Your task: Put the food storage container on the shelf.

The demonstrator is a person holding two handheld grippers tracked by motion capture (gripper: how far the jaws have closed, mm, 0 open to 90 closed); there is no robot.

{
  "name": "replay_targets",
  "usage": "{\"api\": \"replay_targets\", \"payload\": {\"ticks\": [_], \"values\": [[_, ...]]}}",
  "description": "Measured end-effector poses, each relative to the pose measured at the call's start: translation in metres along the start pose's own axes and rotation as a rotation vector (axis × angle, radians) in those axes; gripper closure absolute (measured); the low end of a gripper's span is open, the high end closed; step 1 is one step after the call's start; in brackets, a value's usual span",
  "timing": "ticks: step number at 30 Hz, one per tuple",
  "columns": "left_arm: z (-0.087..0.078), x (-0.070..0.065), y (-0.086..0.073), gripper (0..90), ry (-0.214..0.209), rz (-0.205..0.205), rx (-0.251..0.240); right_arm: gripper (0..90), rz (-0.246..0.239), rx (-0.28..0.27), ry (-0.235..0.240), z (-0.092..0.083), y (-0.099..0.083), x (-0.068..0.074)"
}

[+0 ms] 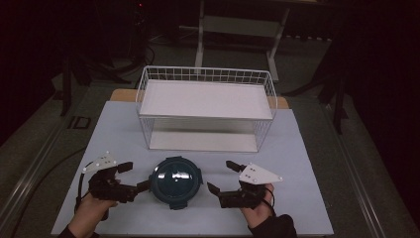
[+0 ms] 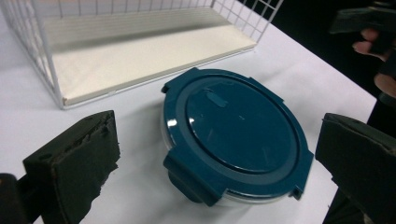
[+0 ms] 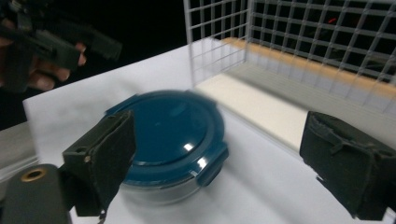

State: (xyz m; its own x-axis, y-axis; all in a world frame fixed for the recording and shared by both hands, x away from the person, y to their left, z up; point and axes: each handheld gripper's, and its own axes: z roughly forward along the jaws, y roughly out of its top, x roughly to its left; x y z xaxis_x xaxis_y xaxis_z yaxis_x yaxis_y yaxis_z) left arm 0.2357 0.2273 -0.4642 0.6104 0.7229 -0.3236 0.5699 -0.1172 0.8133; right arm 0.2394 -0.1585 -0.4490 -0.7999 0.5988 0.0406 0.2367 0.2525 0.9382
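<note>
So the container (image 1: pixel 176 181) sits on the surface (image 1: pixel 307 163) near the front edge, pretty much centered. Wire rack (image 1: pixel 205 109) stands right behind it, apart. Left gripper (image 1: pixel 132 177) is just left of the container, maybe touching its rim; right gripper (image 1: pixel 224 176) sits off to its right, apart.

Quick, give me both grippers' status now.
Left gripper: open, holding nothing, beside the blue container.
Right gripper: open, holding nothing.
</note>
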Motion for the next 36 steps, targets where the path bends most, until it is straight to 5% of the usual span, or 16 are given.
{"api": "replay_targets", "payload": {"ticks": [6,7,8,12,16,26,36], "values": [[0.015,0.017,-0.005,0.0,-0.006,-0.172,0.052,10.3,-0.037,-0.003,-0.012,0.002,-0.001,0.007],[0.015,0.017,-0.005,0.0,-0.006,-0.172,0.052,10.3,-0.037,-0.003,-0.012,0.002,-0.001,0.007],[0.020,0.022,-0.007,0.0,-0.040,-0.243,0.087,10.3,-0.037,0.003,-0.002,0.003,-0.002,0.007],[0.029,0.032,-0.011,4.4,-0.078,-0.384,0.154,12.7,-0.022,0.003,0.011,0.003,-0.003,0.006],[0.034,0.037,-0.013,8.3,-0.112,-0.471,0.228,13.3,-0.024,0.010,0.026,0.004,-0.003,0.007],[0.039,0.044,-0.022,34.1,-0.141,-0.597,0.259,14.2,-0.019,0.026,0.031,0.007,-0.004,0.007],[0.047,0.048,-0.027,50.9,-0.239,-0.637,0.262,15.0,-0.005,0.034,0.038,0.008,-0.005,0.005]]}}
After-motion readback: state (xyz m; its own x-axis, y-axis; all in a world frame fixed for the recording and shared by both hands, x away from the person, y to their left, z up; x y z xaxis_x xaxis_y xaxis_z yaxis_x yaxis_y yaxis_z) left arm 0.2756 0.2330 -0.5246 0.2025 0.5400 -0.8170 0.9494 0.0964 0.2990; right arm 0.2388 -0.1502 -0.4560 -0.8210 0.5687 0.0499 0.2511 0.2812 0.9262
